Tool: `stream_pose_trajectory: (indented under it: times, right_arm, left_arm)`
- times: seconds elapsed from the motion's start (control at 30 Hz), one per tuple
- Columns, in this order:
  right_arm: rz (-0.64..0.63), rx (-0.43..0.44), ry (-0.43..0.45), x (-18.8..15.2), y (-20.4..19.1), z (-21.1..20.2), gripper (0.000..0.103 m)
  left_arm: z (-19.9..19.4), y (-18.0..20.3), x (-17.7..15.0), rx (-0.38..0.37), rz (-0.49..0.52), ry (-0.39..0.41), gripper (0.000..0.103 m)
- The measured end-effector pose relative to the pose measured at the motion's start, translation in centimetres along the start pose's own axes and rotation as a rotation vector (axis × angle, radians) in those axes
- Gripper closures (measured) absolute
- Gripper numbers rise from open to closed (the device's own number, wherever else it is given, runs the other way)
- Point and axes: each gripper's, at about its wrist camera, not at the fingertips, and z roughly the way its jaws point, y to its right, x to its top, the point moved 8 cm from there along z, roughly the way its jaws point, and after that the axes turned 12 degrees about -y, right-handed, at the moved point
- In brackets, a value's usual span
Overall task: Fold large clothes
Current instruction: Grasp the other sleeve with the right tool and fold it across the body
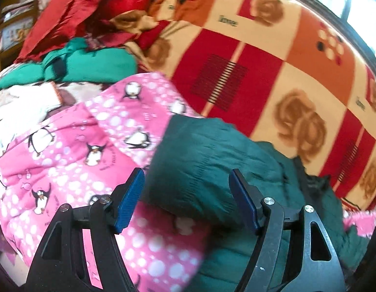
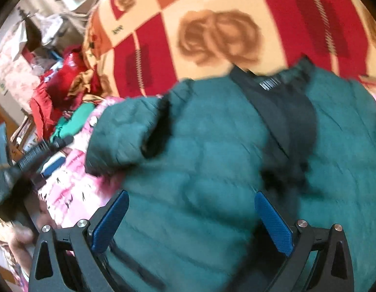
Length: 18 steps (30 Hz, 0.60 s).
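Left hand-held gripper [image 1: 185, 194] open, nothing between blue pads — above jacket [image 1: 200, 165] sleeve on pink penguin blanket [image 1: 66, 150]. Right hand-held gripper [image 2: 191, 221] open too, over jacket body, not gripping. Beyond — checked rose blanket [image 1: 261, 60], green cloth [image 1: 95, 63], red clothes [image 1: 66, 17] on bed.

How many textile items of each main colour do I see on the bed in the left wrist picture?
Dark green: 1, the padded jacket
Bright green: 1, the garment
Pink: 1, the penguin blanket
Red, shiny: 1, the crumpled cloth
Red, orange and cream: 1, the rose blanket
Total: 5
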Motion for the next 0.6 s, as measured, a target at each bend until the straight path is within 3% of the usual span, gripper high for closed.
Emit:
stream_pose_trajectory:
  times: [0.2, 0.4, 0.47, 0.5, 0.57, 0.6]
  right_arm:
    - [-0.015, 0.078, -0.016, 4.8, -3.3, 3.4, 0.008]
    - [-0.016, 0.109, -0.050, 7.5, -5.1, 7.3, 0.015]
    - [-0.018, 0.139, -0.062, 7.9, -5.6, 8.4, 0.037]
    - [-0.026, 0.151, -0.065, 7.9, -5.9, 8.8, 0.053]
    - [-0.048, 0.137, -0.052, 8.0, -6.3, 9.4, 0.064]
    - [-0.059, 0.140, -0.033, 8.0, -6.5, 9.4, 0.077]
  left_arm:
    - [1.8, -2.5, 0.7, 0.031, -0.055, -0.025, 0.031]
    - [3.4, -3.3, 0.8, 0.050, -0.080, -0.068, 0.031]
    - [3.6, -3.3, 0.8, 0.043, -0.086, -0.077, 0.031]
    - [3.6, -3.3, 0.8, 0.043, -0.086, -0.078, 0.031]
    - [3.7, -3.3, 0.8, 0.046, -0.088, -0.078, 0.031]
    - [3.7, -3.3, 0.9, 0.045, -0.090, -0.080, 0.031]
